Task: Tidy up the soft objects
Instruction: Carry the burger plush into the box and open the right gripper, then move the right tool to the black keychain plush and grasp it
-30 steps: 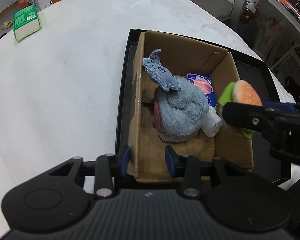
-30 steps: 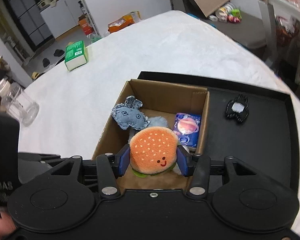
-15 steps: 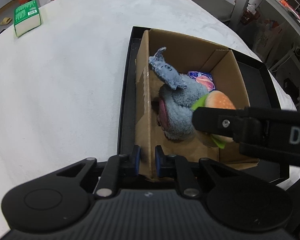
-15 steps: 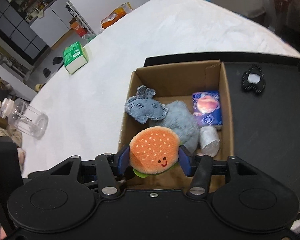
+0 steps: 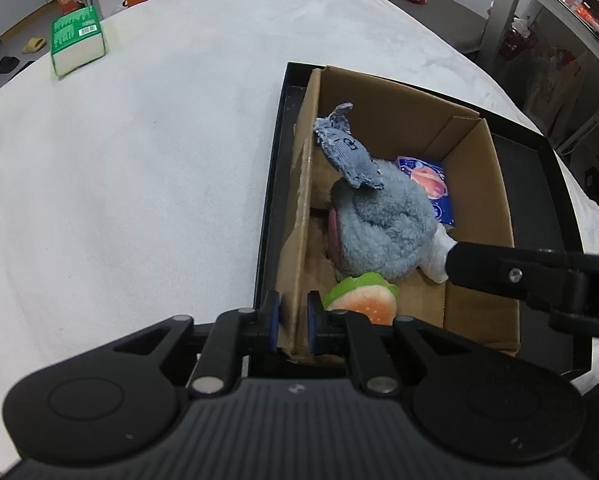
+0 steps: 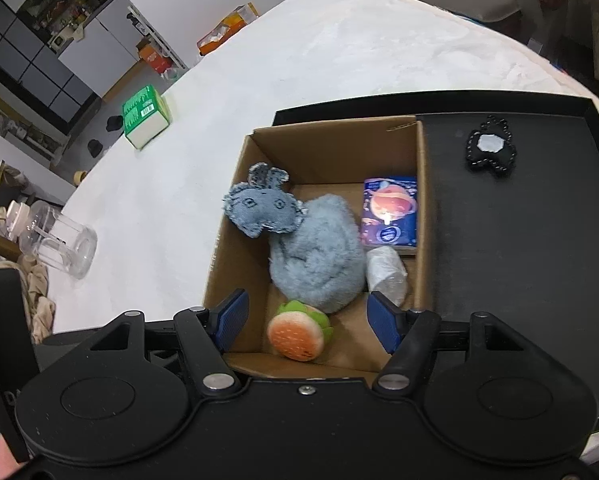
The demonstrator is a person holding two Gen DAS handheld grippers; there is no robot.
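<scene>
While the left gripper [image 5: 292,322] stays clenched on the near-left wall of the box [image 5: 383,100], one finger outside and one inside the cardboard, the right gripper [image 6: 308,322] has just been opening and now hangs released above the box, with nothing between its fingers. The burger [image 6: 297,336] it let go lies on the box floor in the near corner, tipped on its side, touching the grey plush [image 6: 315,256] that fills the middle. A purple packet [image 6: 389,212] lies flat against the right wall and a small wrapped white bundle [image 6: 385,274] sits just in front of it. The box stands at the left end of a black tray [image 6: 511,240], near the right edge of the white counter [image 5: 147,160]; a small black trinket [image 6: 489,148] rests on the tray's far right part. The main risk, as I judge it, lies in the left grip: the thin wall is already bowed, so any pull or twist could crease it, tip the box, or slide it off the tray's lip. If the right gripper withdraws low, its open fingers could snag the plush's denim ear [image 6: 267,176] or clip the right wall and drag the box. The burger, leaning as it does, may roll further under the plush.
</scene>
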